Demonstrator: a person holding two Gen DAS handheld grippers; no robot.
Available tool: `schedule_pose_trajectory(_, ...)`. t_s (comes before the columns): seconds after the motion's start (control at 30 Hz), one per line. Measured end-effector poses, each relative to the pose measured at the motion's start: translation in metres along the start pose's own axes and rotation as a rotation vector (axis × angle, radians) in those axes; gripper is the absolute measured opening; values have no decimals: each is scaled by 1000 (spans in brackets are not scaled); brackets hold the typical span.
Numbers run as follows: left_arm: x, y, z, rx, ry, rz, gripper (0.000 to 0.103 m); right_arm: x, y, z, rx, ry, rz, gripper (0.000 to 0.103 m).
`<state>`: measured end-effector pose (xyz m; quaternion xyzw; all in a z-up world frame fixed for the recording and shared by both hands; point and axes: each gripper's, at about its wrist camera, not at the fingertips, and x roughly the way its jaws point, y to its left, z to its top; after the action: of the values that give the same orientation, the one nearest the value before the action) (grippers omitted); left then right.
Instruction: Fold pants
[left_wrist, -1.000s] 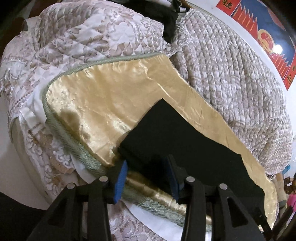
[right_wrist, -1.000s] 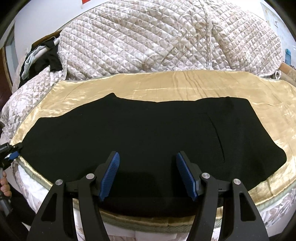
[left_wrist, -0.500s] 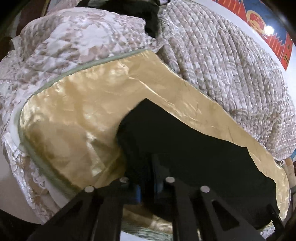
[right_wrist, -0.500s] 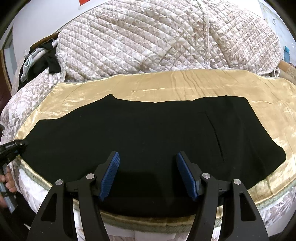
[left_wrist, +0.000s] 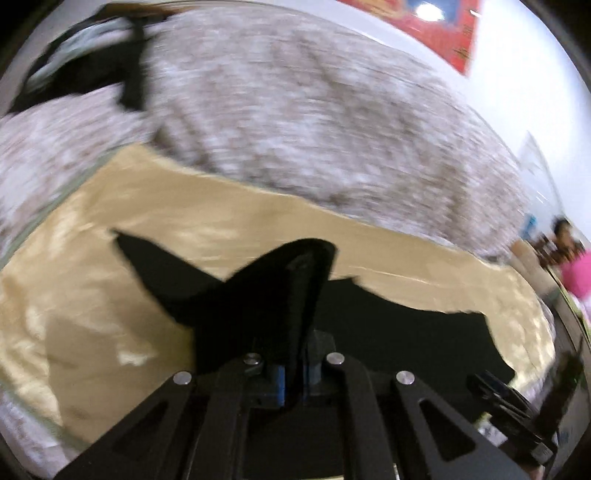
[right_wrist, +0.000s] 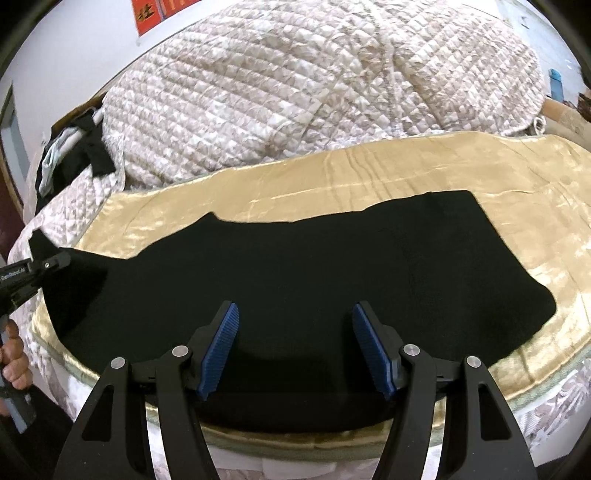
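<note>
A: Where do things stand with the black pants (right_wrist: 295, 273)?

B: They lie spread flat across the gold satin cover (right_wrist: 498, 177) on the bed, waist end to the right, leg ends to the left. The left gripper (left_wrist: 291, 380) has its fingers clamped together on the leg hem at the far left, and that corner stands up off the cover in a peaked fold. The right gripper (right_wrist: 293, 350) hovers over the near edge of the pants around the middle, fingers wide apart, with nothing between them.

A: What could go wrong from here?

B: I see 3 risks. First, only 1 corner of the hem looks pinched, so the free corner (left_wrist: 125, 243) may sag or twist as the leg is carried over, leaving a skewed fold. Second, the satin looks slippery; with nothing pinning the waist, a pull from the left could drag the whole garment instead of folding it. Third, the left view is smeared with motion blur, and a fast swing could tug thin cloth out of the pinch.

A: And the near edge?

B: It overhangs the bed's front slightly, so any drag toward us might slide the pants off.
</note>
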<state>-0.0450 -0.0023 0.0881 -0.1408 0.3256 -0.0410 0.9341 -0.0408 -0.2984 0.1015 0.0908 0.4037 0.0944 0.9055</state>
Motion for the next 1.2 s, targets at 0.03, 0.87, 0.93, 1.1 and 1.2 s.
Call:
schedule_pose_trajectory(0.03,5,-15,0,22,9,-31,7,-1,-3,2,7,-2,-2,64)
schedule_pose_trajectory(0.87,25,-77,-46,173,166,-364,48,-7,-37,6,148,3,-10,65)
schedule_pose_trajectory(0.93,22,-66,-39,156,147,-325,48,-8,-37,7,149,-3,1,65)
schedule_pose_trajectory(1.1,24,-24,-19,124,120,-157,48,-4,-28,7,138,25,106,65)
schedule_pose_trajectory(1.2,29,3,-15,71,119,-92,48,8,-19,6,146,82,205,64)
